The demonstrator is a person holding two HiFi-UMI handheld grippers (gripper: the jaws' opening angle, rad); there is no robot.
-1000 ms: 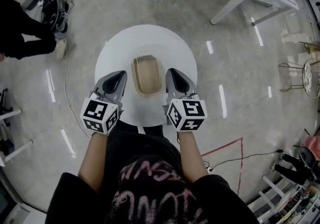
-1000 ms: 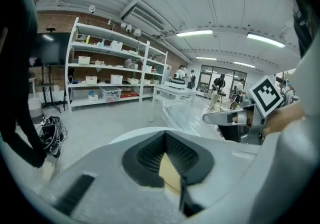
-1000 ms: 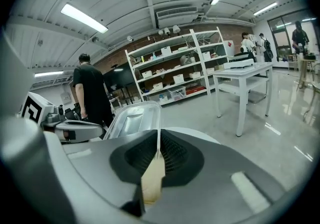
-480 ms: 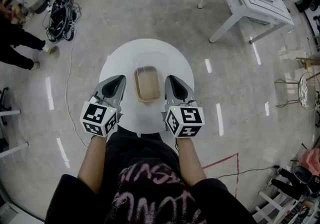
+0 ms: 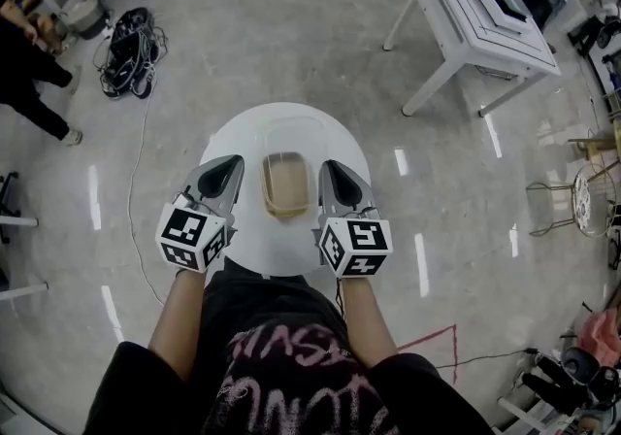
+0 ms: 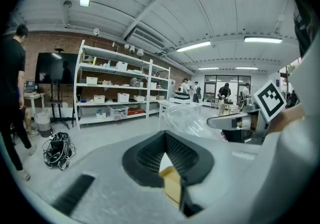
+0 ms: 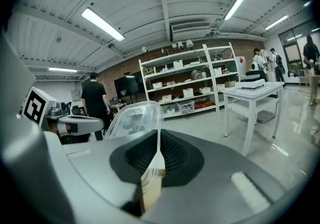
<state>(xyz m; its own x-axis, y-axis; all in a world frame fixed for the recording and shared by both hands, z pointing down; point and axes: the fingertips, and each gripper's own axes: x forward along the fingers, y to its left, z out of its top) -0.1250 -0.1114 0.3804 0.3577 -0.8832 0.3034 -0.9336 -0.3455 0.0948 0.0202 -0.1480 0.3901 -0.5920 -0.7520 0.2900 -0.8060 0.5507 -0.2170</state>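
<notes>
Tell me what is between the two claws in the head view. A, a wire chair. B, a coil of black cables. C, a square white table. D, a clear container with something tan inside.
D: in the head view the clear container, tan inside, shows directly between the left claw and the right claw, above the round white table.

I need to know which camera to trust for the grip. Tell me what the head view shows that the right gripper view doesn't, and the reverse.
Only the head view: the round white table beneath the clear container, and the right gripper seen from above. Only the right gripper view: the container's rim pinched between that gripper's fingers, with shelves behind. Both: the container and the left gripper beside it.
</notes>
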